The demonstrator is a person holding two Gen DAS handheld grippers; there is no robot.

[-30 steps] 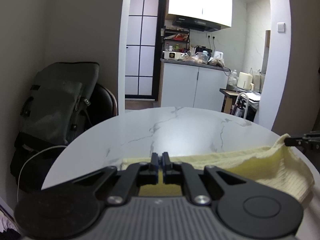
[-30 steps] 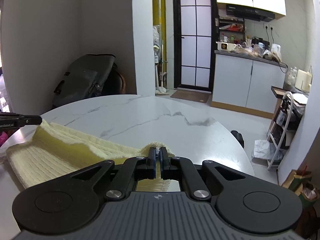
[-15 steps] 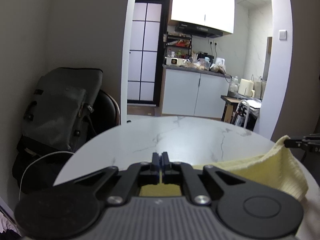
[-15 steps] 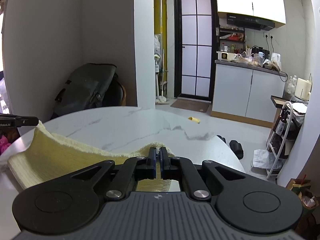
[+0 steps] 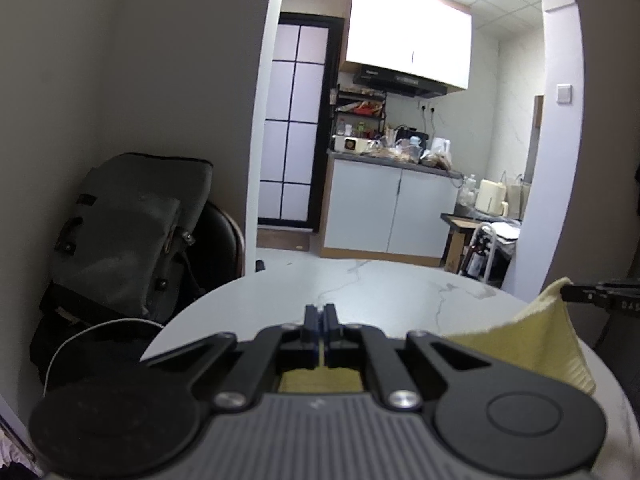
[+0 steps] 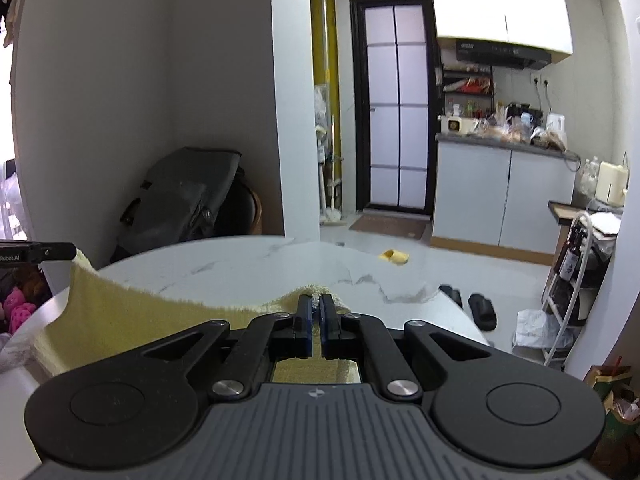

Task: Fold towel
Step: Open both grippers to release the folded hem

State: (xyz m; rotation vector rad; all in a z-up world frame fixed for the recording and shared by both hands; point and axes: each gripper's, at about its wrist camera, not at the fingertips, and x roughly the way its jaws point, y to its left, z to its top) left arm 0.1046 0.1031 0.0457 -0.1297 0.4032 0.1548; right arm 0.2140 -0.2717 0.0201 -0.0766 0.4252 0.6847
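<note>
A pale yellow towel [image 6: 132, 316] hangs stretched between my two grippers above the round white marble table [image 6: 240, 264]. My right gripper [image 6: 316, 304] is shut on one towel corner. My left gripper [image 5: 320, 314] is shut on the other corner; the towel [image 5: 536, 344] rises at the right of the left wrist view up to the right gripper's tip [image 5: 600, 300]. The left gripper's tip [image 6: 40, 252] shows at the left edge of the right wrist view, holding the raised corner. Most of the towel below my grippers is hidden.
A grey backpack [image 5: 124, 240] rests on a dark chair beside the table's far left. Beyond the table, a kitchen counter [image 6: 504, 196], a white rack [image 6: 572, 272], slippers [image 6: 468, 308] on the floor and a glass door [image 6: 396, 120]. Pink toys [image 6: 16, 308] lie at left.
Both grippers have lifted, raising the towel's held edge off the table. The views tilted up, so less tabletop and towel show and more of the room does.
</note>
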